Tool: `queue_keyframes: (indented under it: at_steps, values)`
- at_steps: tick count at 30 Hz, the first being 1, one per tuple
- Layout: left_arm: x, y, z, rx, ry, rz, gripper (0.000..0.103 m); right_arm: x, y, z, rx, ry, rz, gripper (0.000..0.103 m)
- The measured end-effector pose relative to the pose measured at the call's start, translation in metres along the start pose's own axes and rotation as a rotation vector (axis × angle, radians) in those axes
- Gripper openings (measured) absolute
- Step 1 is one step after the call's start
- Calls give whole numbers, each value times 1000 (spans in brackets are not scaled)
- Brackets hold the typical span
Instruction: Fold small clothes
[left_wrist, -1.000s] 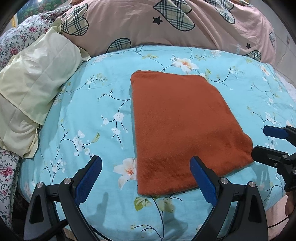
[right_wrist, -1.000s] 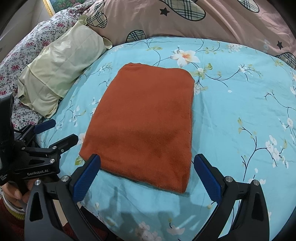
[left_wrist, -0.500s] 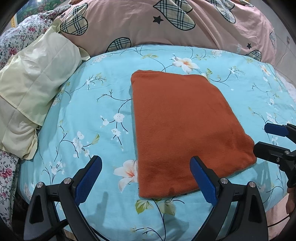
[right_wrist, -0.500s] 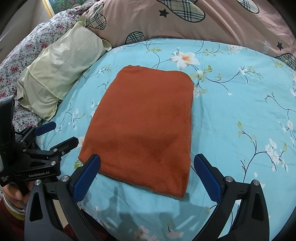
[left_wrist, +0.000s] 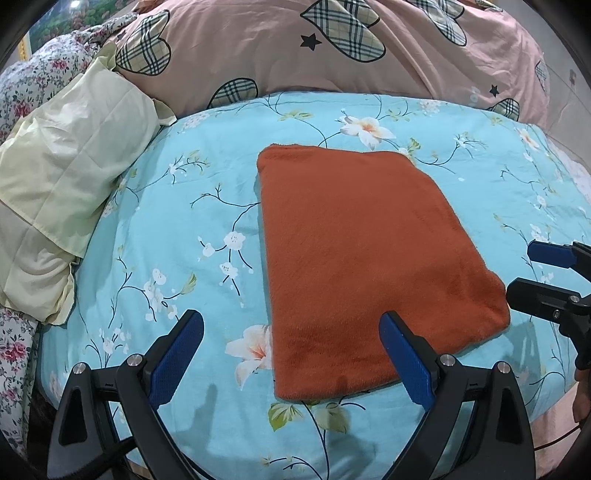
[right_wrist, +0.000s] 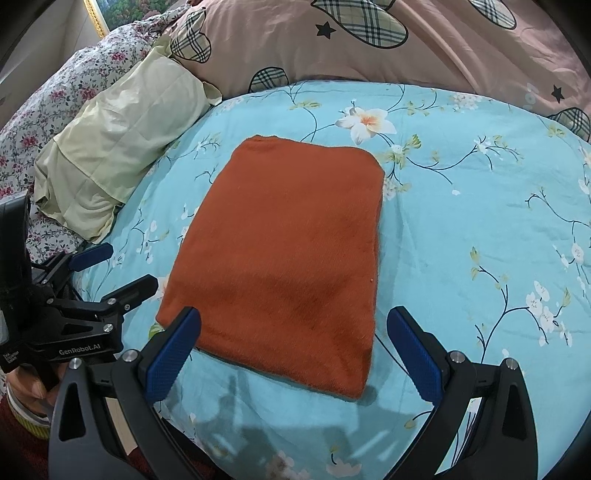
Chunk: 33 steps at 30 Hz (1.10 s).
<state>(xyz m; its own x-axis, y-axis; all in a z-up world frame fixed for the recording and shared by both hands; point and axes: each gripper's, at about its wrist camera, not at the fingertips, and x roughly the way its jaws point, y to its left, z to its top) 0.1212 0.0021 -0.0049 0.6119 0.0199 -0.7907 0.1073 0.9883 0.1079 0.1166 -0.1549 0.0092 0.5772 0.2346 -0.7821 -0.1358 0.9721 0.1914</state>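
Note:
An orange-brown garment (left_wrist: 362, 258) lies folded into a flat rectangle on the light blue floral bed sheet (left_wrist: 184, 229). It also shows in the right wrist view (right_wrist: 291, 258). My left gripper (left_wrist: 291, 343) is open and empty, held just above the cloth's near left corner. My right gripper (right_wrist: 293, 339) is open and empty, held just above the cloth's near edge. Each gripper shows in the other's view: the right one (left_wrist: 532, 273) at the cloth's right corner, the left one (right_wrist: 114, 269) at its left corner.
A pale yellow pillow (left_wrist: 62, 184) lies to the left on the bed. A pink quilt with plaid hearts (left_wrist: 332, 51) is piled along the far edge. A floral cover (right_wrist: 55, 99) lies at the far left. The bed's near edge runs just below the grippers.
Both grippers have drawn back slightly toward the near edge of the bed. The cloth lies still and both stay open.

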Motion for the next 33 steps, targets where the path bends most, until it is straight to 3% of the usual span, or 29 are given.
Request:
queue_keyframes:
  at_steps: [17, 33]
  values:
    - [24, 5, 6, 2, 30, 12, 96, 24, -9, 12, 20, 10, 12, 101]
    - [22, 10, 14, 0, 0, 32, 96, 31, -15, 17, 27, 11, 12, 101]
